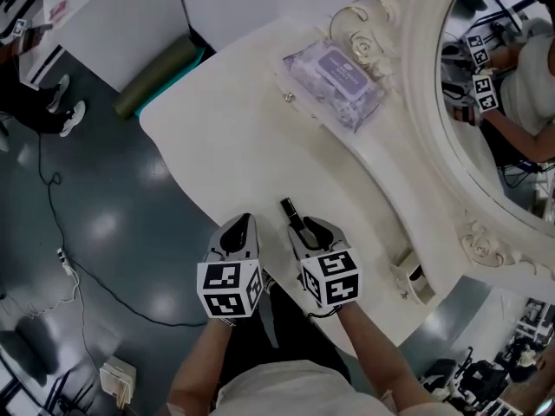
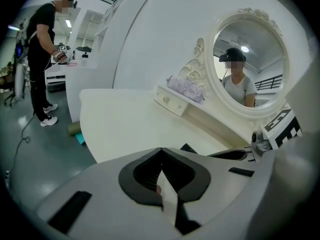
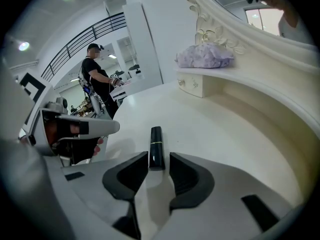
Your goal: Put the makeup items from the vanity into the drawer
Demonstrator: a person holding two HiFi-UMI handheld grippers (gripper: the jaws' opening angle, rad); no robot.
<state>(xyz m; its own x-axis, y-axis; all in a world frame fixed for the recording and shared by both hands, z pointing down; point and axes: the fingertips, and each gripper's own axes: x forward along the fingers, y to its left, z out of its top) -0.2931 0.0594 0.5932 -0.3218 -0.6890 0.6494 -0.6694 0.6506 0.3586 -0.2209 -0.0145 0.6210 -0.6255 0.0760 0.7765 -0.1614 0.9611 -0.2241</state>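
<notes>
Black lipstick tube [image 3: 156, 146] lying flat on the white counter [image 1: 234, 137], close to its curved front edge, between the parted jaws of the right tongs [image 3: 159, 160], which do not press on it. Left tongs [image 2: 161, 151] just beside, clenched on nothing. Bare counter stretches beyond to a small shut drawer unit [image 1: 290, 96] topped by a lilac wipes packet [image 1: 336, 74].

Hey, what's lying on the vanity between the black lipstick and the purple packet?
Nothing: only bare white tabletop separates the lipstick from the purple packet, clearest in the right gripper view.
</notes>
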